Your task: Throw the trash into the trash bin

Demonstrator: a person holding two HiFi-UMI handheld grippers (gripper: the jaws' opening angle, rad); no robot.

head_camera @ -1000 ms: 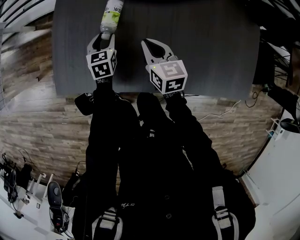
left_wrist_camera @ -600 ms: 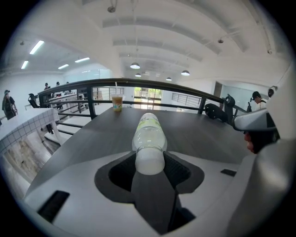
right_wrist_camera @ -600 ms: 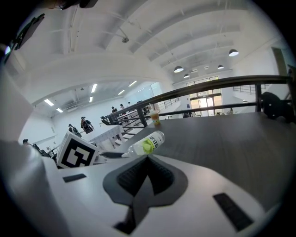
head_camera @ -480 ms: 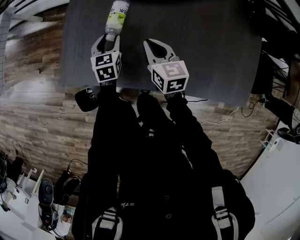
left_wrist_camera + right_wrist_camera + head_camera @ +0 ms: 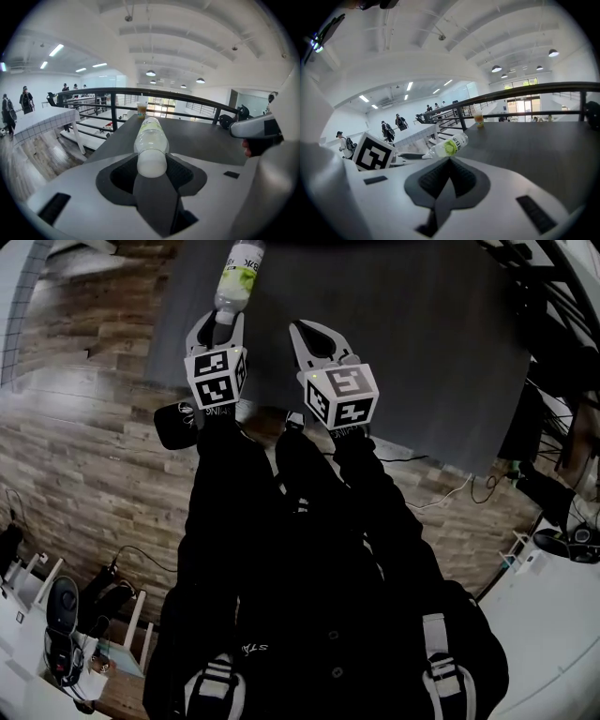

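Both tools have pulled back toward the near edge of the tabletop since a second ago, and more wooden floor now shows at the left. My left tool is clamped on the cap end of the one bottle, a clear one with a green label. The bottle's body sticks straight out ahead of the jaws, over the dark grey tabletop. My right tool hangs just beside it to the right, jaws pressed together with nothing between them. Each tool carries one marker cube, two in all: the left cube and the right cube.

Farther out, a single cup of orange-brown drink stands at the far end of the tabletop, in line beyond the bottle as the left gripper view sees it. A dark railing runs behind the tabletop's far edge. Several people stand well off in the hall, too small to count surely.
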